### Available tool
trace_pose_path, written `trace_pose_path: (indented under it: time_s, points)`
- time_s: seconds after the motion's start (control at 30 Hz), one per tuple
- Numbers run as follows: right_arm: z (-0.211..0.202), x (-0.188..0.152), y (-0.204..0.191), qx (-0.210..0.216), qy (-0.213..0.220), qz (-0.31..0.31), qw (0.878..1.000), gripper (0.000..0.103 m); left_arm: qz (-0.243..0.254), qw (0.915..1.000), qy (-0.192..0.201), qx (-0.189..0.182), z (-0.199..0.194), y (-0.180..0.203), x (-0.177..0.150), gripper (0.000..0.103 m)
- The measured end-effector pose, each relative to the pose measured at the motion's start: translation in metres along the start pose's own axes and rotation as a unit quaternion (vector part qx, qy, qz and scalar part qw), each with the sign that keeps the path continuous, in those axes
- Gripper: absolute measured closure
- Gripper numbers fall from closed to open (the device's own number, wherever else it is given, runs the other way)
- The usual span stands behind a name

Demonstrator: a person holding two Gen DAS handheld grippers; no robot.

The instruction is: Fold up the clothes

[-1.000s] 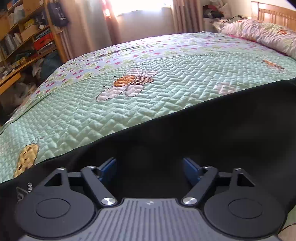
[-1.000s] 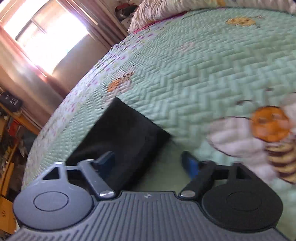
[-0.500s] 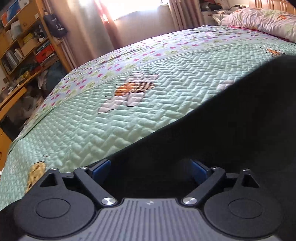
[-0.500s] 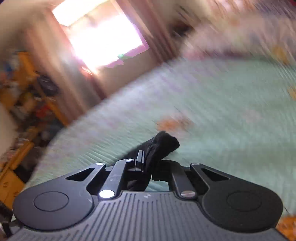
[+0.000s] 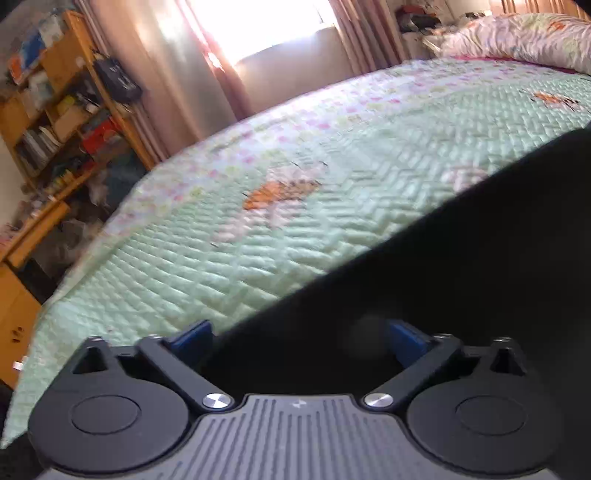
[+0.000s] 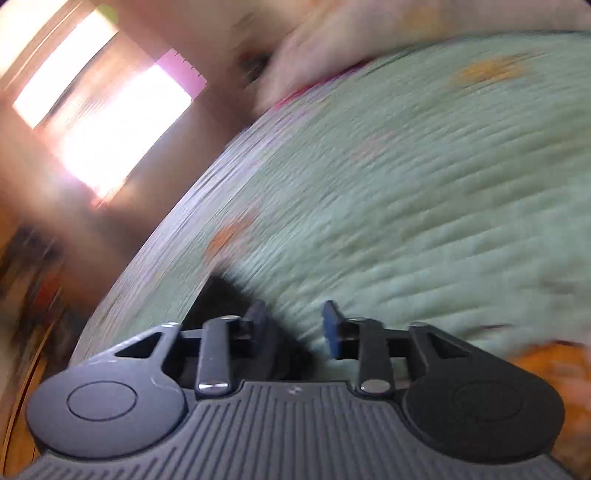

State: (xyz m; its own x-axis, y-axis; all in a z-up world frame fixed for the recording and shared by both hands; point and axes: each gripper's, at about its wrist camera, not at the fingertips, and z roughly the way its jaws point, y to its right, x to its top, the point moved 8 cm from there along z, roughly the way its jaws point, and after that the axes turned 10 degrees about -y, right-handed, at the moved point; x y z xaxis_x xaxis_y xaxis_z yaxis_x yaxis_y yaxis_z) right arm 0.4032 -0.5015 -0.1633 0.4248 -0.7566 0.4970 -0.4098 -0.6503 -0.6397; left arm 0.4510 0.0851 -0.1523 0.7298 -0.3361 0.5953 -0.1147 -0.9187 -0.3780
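A black garment [image 5: 461, 280] lies spread on the green quilted bedspread [image 5: 258, 236] and fills the lower right of the left wrist view. My left gripper [image 5: 299, 336] stands open low over its edge, with the dark cloth between the blue pads [image 5: 192, 336]. The right wrist view is blurred by motion. There my right gripper [image 6: 295, 321] is open, with green quilt showing between its fingertips. A corner of the black garment [image 6: 221, 295] lies under and behind its left finger [image 6: 258, 317]. I cannot tell whether the finger touches it.
The bedspread [image 6: 406, 221] stretches far ahead of both grippers. A pillow [image 5: 517, 40] sits at the head of the bed on the right. A wooden bookshelf [image 5: 55, 110] full of items stands past the bed's left edge. Curtains and a bright window [image 5: 266, 33] are behind.
My right gripper was shut on a bunch of black cloth half a second ago; now its jaws stand apart and the cloth lies low at the left. The left gripper stayed open and tilted slightly.
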Motion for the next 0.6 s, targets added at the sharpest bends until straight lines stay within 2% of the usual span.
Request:
trace_pose_path:
  time_s: [0.03, 0.07, 0.13, 0.17, 0.23, 0.3, 0.33, 0.37, 0.4, 0.43, 0.47, 0.5, 0.53, 0.57, 0.6]
  points:
    - [-0.01, -0.001, -0.004, -0.002, 0.008, 0.01, 1.0, 0.055, 0.0, 1.0, 0.006, -0.006, -0.007, -0.003, 0.0, 0.03]
    - [-0.019, -0.004, -0.01, 0.001, 0.012, 0.018, 1.0, 0.055, 0.0, 0.9999, 0.011, -0.013, -0.014, -0.006, 0.001, 0.034]
    - [-0.029, -0.032, -0.05, 0.079, -0.026, 0.004, 0.997, 0.055, -0.008, 0.9948, 0.026, -0.098, -0.038, -0.007, 0.0, 0.051]
    - [-0.034, -0.048, -0.07, 0.119, -0.047, -0.001, 0.992, 0.055, -0.01, 0.9896, 0.034, -0.139, -0.05, -0.005, 0.0, 0.053]
    - [-0.045, -0.098, -0.114, 0.201, -0.106, 0.011, 0.974, 0.051, 0.003, 0.9783, 0.042, -0.203, -0.073, 0.005, -0.001, 0.053]
    - [-0.048, -0.149, -0.151, 0.249, -0.155, 0.026, 0.956, 0.044, 0.011, 0.9682, 0.014, -0.25, -0.077, 0.021, -0.005, 0.056]
    - [-0.047, -0.175, -0.168, 0.267, -0.178, 0.031, 0.946, 0.043, 0.016, 0.9628, -0.015, -0.269, -0.071, 0.031, -0.008, 0.06]
    - [-0.044, -0.198, -0.184, 0.282, -0.198, 0.035, 0.938, 0.043, 0.029, 0.9614, -0.043, -0.27, -0.062, 0.04, -0.012, 0.065]
    - [-0.036, -0.204, -0.181, 0.273, -0.189, 0.028, 0.943, 0.043, 0.046, 0.9706, -0.06, -0.228, -0.044, 0.042, -0.016, 0.078]
    - [-0.028, -0.209, -0.179, 0.263, -0.181, 0.02, 0.947, 0.043, 0.063, 0.9774, -0.076, -0.187, -0.028, 0.044, -0.02, 0.079]
    - [-0.02, -0.215, -0.177, 0.254, -0.172, 0.013, 0.952, 0.043, 0.062, 0.9812, -0.062, -0.172, -0.016, 0.041, -0.016, 0.079]
    - [-0.011, -0.221, -0.175, 0.245, -0.164, 0.005, 0.956, 0.043, 0.038, 0.9833, -0.055, -0.169, -0.004, 0.032, -0.007, 0.08]
    - [-0.003, -0.226, -0.173, 0.236, -0.155, -0.002, 0.959, 0.043, 0.022, 0.9887, -0.05, -0.14, 0.007, 0.021, 0.001, 0.094]
    - [0.005, -0.232, -0.171, 0.226, -0.146, -0.01, 0.963, 0.043, 0.025, 0.9962, -0.046, -0.07, 0.02, 0.01, 0.01, 0.1]
    - [0.013, -0.237, -0.169, 0.217, -0.137, -0.017, 0.966, 0.052, 0.041, 0.998, -0.044, -0.016, 0.034, 0.002, 0.014, 0.1]
